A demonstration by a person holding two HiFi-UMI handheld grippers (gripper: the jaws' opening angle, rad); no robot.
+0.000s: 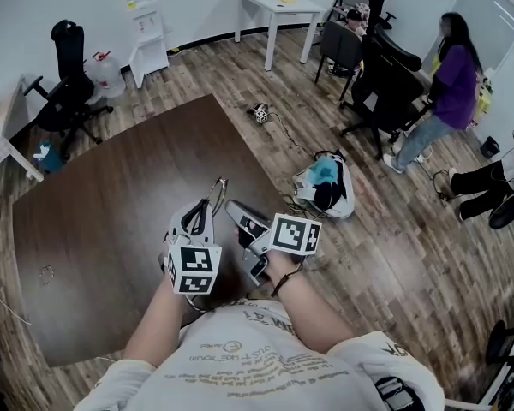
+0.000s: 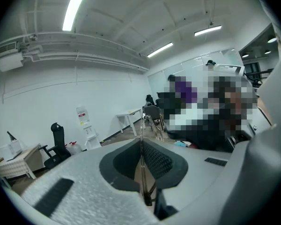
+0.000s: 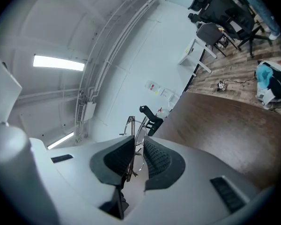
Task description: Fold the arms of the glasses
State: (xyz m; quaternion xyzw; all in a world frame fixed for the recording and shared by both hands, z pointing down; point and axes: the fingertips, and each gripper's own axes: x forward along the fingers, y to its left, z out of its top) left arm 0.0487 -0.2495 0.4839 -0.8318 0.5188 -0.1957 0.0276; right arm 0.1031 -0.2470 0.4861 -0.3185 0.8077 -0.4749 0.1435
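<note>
- Our left claw [image 2: 141,149] is pressed almost together on a thin wire part of the glasses [image 2: 142,170]. We judge this pinch is the anchor that keeps them from twisting.
- Our right claw [image 3: 138,148] stands partly spread with the frame and a lens between its pads. It looks placed to press an arm in toward the frame.
- Both claws meet tip to tip, so the glasses are held in the air above the dark worktop [image 1: 111,212], free to fold.

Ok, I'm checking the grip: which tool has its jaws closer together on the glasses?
The left tool: its pads pinch the glasses edge-on, while the right tool stands wider, with a visible gap beside them.
</note>
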